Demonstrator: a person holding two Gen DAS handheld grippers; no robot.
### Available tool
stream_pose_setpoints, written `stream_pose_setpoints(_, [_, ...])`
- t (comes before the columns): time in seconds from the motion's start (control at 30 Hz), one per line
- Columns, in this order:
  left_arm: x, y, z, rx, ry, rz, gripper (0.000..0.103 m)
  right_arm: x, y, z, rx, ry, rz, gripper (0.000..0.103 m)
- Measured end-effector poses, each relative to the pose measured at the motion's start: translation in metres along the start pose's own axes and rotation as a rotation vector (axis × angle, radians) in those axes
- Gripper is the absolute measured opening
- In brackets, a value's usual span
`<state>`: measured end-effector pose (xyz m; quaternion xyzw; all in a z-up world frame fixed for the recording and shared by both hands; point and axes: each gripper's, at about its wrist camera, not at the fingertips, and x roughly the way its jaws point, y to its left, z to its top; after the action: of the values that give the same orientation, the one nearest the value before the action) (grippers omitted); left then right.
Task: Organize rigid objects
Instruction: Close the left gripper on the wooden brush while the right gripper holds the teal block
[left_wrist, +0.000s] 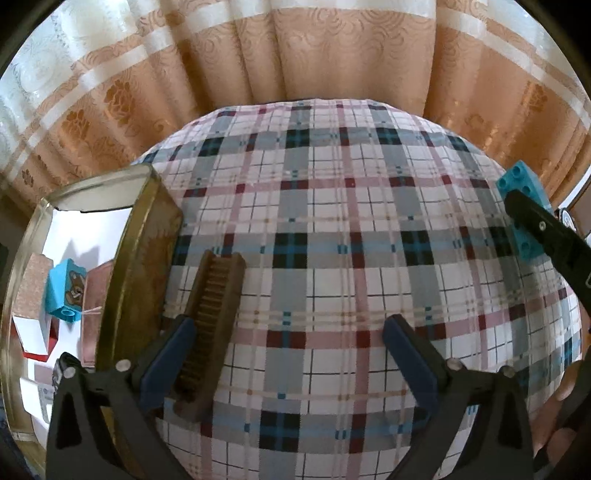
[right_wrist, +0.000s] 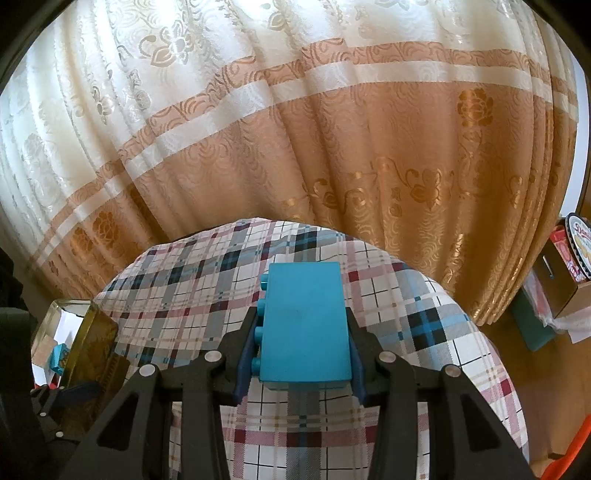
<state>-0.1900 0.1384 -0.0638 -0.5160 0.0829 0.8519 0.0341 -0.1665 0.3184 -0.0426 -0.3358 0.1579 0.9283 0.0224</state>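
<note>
My right gripper is shut on a long turquoise toy brick and holds it above the plaid-covered table. The same brick shows at the right edge of the left wrist view, held by the right gripper's fingers. My left gripper is open and empty over the plaid cloth. A brown comb lies on the cloth beside its left finger. A gold tin box stands at the left, with a small turquoise bear brick and small boxes inside.
A peach and cream curtain hangs right behind the table. The tin also shows at the left of the right wrist view. A cardboard box with a cookie tin stands on a wooden surface at the far right.
</note>
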Motion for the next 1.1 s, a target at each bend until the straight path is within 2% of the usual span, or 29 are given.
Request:
stream_pose_setpoints(0.1, [-0.002, 0.003, 0.002, -0.008, 0.019, -0.001, 0.103, 0.000, -0.001, 0.000, 0.001, 0.001, 0.000, 0.045])
stream_pose_setpoints(0.23, [-0.012, -0.019, -0.008, 0.074, 0.019, -0.024, 0.103, 0.000, -0.001, 0.000, -0.001, 0.002, -0.001, 0.045])
stream_pose_setpoints(0.33, [-0.012, -0.025, -0.012, 0.083, 0.049, -0.104, 0.102, 0.000, -0.001, 0.000, 0.000, 0.000, -0.001, 0.045])
stream_pose_setpoints(0.5, [-0.014, -0.017, -0.008, 0.065, 0.020, -0.033, 0.102, 0.001, -0.003, 0.000, 0.007, 0.002, 0.004, 0.045])
stream_pose_setpoints(0.67, [-0.018, -0.016, -0.009, 0.062, 0.029, -0.057, 0.102, 0.000, -0.003, 0.000, 0.002, -0.001, 0.003, 0.045])
stream_pose_setpoints(0.77, [-0.027, -0.031, -0.013, 0.122, -0.006, -0.055, 0.102, 0.000, -0.003, 0.000, 0.002, 0.001, 0.003, 0.045])
stream_pose_setpoints(0.9, [-0.037, -0.038, -0.011, 0.196, -0.097, 0.026, 0.102, 0.000, -0.003, 0.000, 0.004, 0.003, 0.003, 0.045])
stream_pose_setpoints(1.03, [-0.019, -0.015, 0.004, 0.148, -0.055, 0.059, 0.102, 0.000, -0.003, 0.000, 0.005, 0.003, 0.005, 0.045])
stream_pose_setpoints(1.1, [-0.005, -0.010, 0.009, 0.156, -0.013, 0.047, 0.103, 0.000, -0.003, 0.000, 0.004, 0.003, 0.004, 0.045])
